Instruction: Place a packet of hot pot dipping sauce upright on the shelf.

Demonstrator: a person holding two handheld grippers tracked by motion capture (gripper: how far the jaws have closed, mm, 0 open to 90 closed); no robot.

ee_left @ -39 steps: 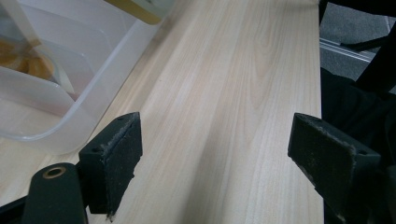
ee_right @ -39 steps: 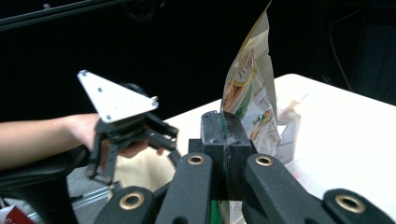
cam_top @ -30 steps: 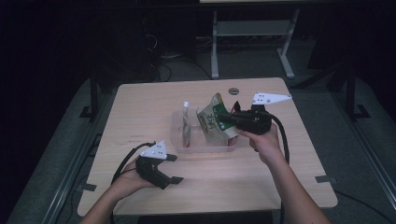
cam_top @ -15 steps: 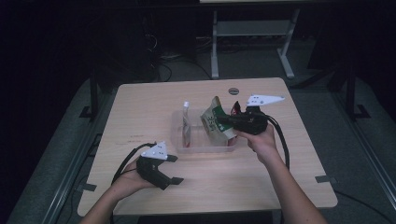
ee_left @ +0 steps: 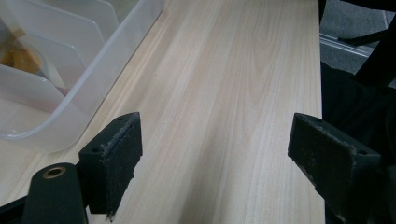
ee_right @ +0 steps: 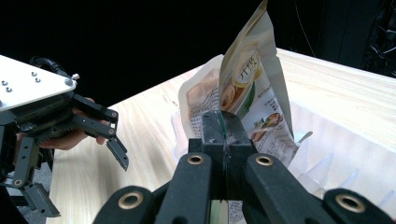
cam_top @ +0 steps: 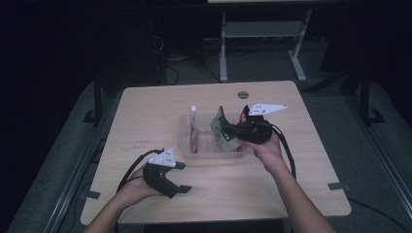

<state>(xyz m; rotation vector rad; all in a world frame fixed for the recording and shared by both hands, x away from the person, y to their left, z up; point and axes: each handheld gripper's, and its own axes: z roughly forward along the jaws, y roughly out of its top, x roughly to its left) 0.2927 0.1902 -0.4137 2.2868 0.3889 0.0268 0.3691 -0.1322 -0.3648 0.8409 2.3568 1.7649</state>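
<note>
Right tool point(cam_top: 232, 130) clamped hard on the food pouch point(cam_top: 222, 130), jaws pinched together on its lower edge, seen plainly in the right gripper view with the pouch point(ee_right: 247, 93) standing tall straight ahead of the closed tips. Held upright and edge-on, probably so it can slip down between the dividers of the clear plastic rack point(cam_top: 206, 153) directly beneath the tool. Hovering over the rack's right half, pouch bottom already at or inside the rim, hard to say whether touching the floor of the slot. Just beyond the tool, to its far side, another white spouted pouch point(cam_top: 194, 127) already standing in a slot of its own, well apart from the held one. Left tool point(cam_top: 176, 183) parked near the front edge of the table point(cam_top: 145, 107), jaws wide apart with nothing but bare wood between them; rack corner point(ee_left: 70, 70) off to that tool's front left, near but not touching. Resting low and idle, likely kept out of the way while the other hand does the placing, close enough to steady the rack if it slides. Compared with a second ago: right tool a little lower, pouch sunk deeper toward the rack, grip unchanged. Left tool in the same spot, same spread. Rack and spouted pouch unmoved. Next call, by the look of it: ease down until the pouch seats, then release.
</note>
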